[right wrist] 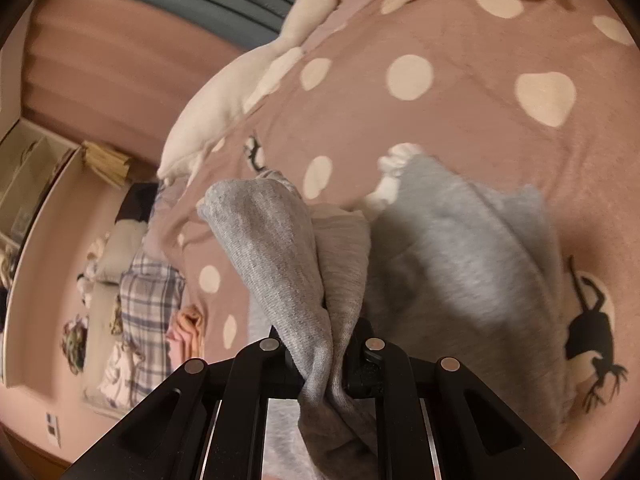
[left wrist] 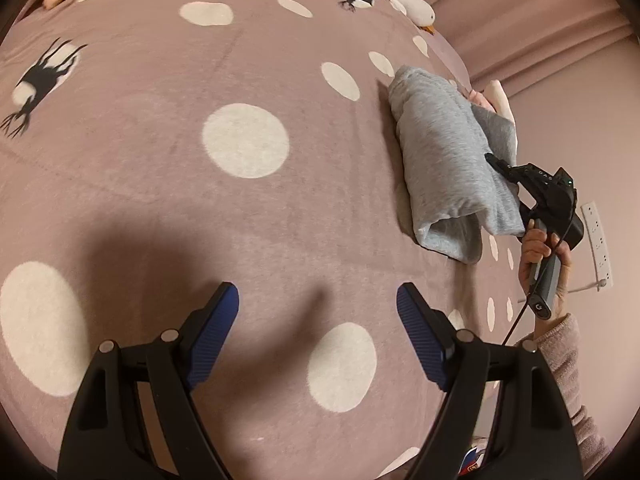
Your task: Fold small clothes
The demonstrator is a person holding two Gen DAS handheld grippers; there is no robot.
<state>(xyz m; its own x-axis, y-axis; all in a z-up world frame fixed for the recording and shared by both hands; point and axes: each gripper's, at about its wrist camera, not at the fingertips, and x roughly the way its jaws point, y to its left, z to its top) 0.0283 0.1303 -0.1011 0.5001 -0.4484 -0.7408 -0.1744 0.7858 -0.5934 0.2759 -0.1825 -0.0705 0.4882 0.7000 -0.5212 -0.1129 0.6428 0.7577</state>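
One grey garment (left wrist: 448, 160), already folded into a bundle on the bed (left wrist: 160, 200), is pinched by the narrowly closed right tongs (right wrist: 334, 364); left tongs (left wrist: 318, 320) are held wide, empty, well left. Placing remains.

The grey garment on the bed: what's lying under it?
The grey garment rests on the pink polka-dot blanket, while the right gripper pinches one edge. White frilly fabric peeks out at its far side; how far this reaches underneath is covered.
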